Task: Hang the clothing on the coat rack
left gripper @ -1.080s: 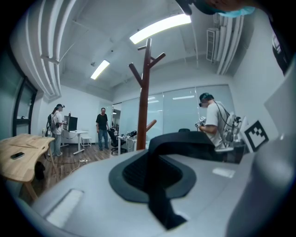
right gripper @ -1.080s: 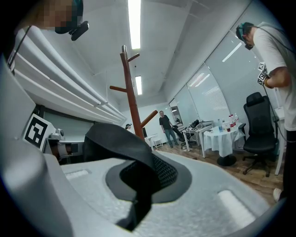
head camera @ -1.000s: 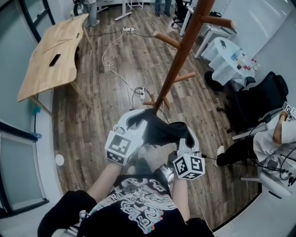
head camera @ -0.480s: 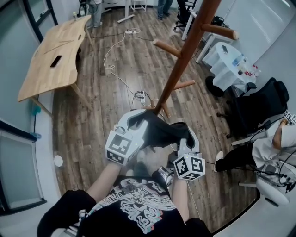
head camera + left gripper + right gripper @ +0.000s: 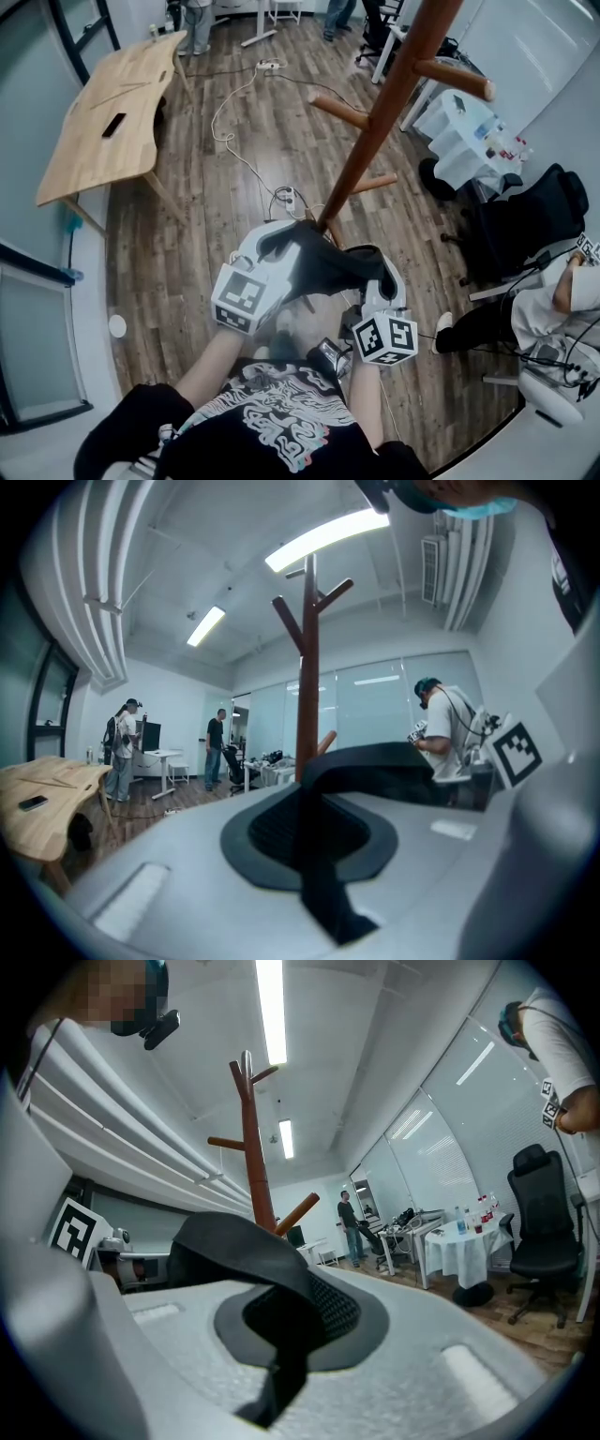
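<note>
The pair of hand-held tools, left gripper (image 5: 274, 249) and right gripper (image 5: 382, 274), edges with the black garment (image 5: 319, 264) closer to the wooden coat rack (image 5: 375, 122). In the head view the rack's pole now leans further right, and its pegs sit lower in the frame: the upper peg (image 5: 456, 81), the left peg (image 5: 339, 110) and the low peg (image 5: 375, 182). The white-clothed table (image 5: 452, 141) and the black office chair (image 5: 530, 220) have slid down and right too.
</note>
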### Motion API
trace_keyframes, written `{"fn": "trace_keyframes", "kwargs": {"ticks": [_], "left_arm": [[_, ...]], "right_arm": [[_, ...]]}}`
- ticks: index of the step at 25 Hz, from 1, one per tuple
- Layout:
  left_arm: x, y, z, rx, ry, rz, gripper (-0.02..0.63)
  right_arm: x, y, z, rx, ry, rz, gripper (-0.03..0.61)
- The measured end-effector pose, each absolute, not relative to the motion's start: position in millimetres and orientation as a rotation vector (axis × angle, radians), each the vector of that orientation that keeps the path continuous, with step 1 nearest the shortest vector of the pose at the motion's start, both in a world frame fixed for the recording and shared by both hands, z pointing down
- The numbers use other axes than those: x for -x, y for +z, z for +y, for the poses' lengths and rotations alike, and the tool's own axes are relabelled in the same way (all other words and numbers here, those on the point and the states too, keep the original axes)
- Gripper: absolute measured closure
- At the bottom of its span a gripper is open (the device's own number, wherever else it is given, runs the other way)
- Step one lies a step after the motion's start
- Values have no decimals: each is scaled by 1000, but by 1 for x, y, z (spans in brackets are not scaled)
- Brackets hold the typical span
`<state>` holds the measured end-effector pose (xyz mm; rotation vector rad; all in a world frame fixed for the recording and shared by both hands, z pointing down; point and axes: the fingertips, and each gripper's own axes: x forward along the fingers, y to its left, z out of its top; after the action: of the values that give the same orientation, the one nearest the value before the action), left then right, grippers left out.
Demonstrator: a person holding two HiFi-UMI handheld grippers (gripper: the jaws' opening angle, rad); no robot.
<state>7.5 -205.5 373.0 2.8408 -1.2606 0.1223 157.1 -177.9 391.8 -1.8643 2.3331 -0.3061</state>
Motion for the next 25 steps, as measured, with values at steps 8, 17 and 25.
{"fn": "trace_keyframes", "kwargs": {"ticks": [8, 17, 25], "left_arm": [[-10, 375, -220, -2839, 128, -1250, 598], [-13, 374, -235, -2844, 129, -1249, 598], [-12, 378, -249, -2845, 136, -1262, 598]], "right_arm": [[-157, 396, -196, 1877, -313, 2337, 571], [-163, 391, -215, 1877, -296, 2333, 571], [-164, 395, -229, 1886, -295, 2339, 571]]}}
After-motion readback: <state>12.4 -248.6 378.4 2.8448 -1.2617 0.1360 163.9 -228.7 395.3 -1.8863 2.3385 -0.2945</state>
